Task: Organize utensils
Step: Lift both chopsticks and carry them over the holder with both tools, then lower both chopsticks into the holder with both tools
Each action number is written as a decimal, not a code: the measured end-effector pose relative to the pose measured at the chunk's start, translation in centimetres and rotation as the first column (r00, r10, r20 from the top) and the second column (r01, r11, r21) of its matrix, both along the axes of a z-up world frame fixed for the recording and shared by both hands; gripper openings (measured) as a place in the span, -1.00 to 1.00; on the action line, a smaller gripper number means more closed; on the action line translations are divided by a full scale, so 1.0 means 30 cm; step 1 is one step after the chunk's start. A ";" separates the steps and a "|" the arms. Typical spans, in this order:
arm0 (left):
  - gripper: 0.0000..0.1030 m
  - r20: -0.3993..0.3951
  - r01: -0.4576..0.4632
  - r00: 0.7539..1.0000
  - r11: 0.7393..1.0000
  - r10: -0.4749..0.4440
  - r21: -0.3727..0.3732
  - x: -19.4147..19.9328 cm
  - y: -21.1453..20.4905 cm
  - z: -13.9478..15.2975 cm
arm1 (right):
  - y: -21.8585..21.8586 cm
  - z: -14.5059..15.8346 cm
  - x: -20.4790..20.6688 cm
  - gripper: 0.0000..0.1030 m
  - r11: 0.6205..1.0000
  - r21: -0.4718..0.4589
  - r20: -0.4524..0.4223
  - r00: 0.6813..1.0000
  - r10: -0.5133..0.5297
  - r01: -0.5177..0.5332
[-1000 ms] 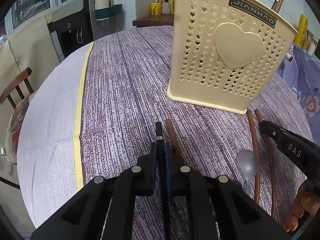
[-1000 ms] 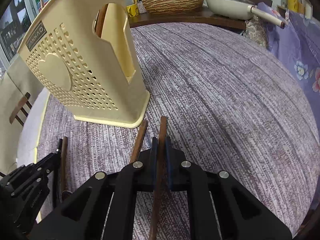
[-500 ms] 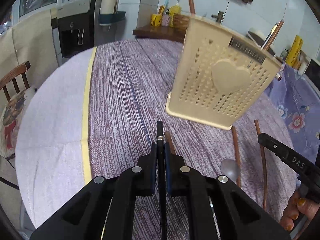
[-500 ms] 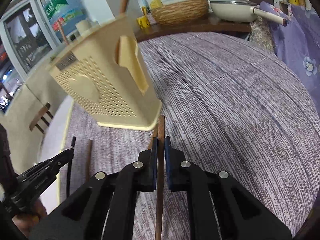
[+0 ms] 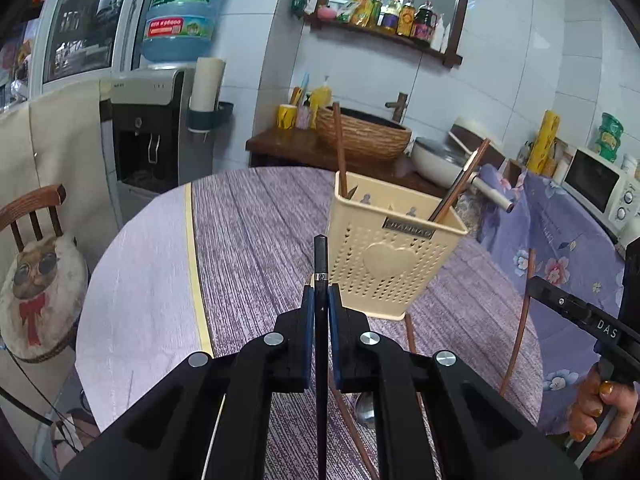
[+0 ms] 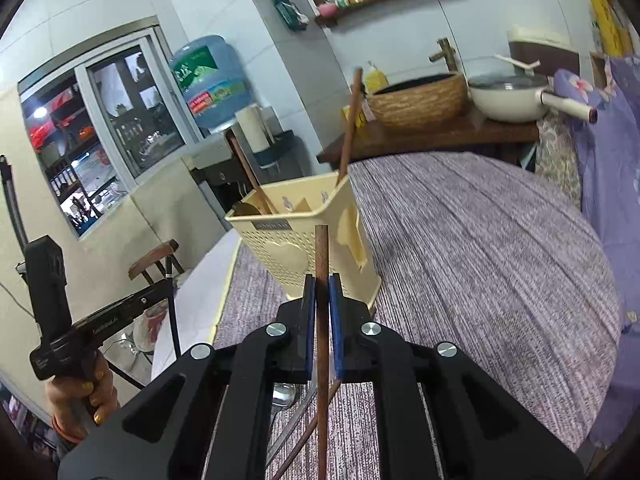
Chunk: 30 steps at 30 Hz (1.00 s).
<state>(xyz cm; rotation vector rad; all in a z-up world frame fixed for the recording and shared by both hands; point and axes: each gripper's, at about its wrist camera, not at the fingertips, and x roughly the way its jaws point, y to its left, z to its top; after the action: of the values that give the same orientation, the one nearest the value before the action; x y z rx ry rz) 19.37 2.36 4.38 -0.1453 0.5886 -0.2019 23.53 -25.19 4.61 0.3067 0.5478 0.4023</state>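
A cream perforated utensil holder (image 5: 394, 256) with a heart on its front stands on the purple tablecloth; it also shows in the right wrist view (image 6: 304, 236). Brown chopsticks (image 5: 340, 148) stand in it. My left gripper (image 5: 320, 292) is shut on a black chopstick (image 5: 321, 256), held above the table in front of the holder. My right gripper (image 6: 322, 284) is shut on a brown chopstick (image 6: 321, 252), also lifted near the holder. A brown chopstick (image 5: 409, 332) and a metal spoon (image 5: 366, 410) lie on the cloth below.
The round table (image 5: 140, 280) has a pale strip on its left. A wooden chair (image 5: 36, 216) stands left of it. Behind are a water dispenser (image 5: 156, 128), a woven basket (image 5: 364, 136) and a pan (image 6: 512, 100) on a counter.
Both grippers have risen from the table with their chopsticks and tilted up, so the holder now appears lower and farther. The other chopsticks and the spoon stay on the cloth.
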 end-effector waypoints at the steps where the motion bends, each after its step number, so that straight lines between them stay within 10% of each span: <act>1: -0.85 0.011 0.003 1.000 1.000 -0.004 0.004 -0.009 -0.001 0.010 | -0.003 0.010 -0.011 -0.84 1.000 -0.003 0.005 1.000 0.005 -0.005; 30: -0.85 0.134 0.020 0.991 1.000 -0.021 0.015 -0.002 0.023 0.186 | 0.034 0.194 -0.025 -0.84 0.997 -0.039 0.120 0.990 0.076 -0.072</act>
<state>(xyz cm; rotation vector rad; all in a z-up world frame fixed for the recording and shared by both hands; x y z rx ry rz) 19.32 3.05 9.94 -0.1110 0.4577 -0.2256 22.77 -24.18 10.44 0.2272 0.4476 0.4794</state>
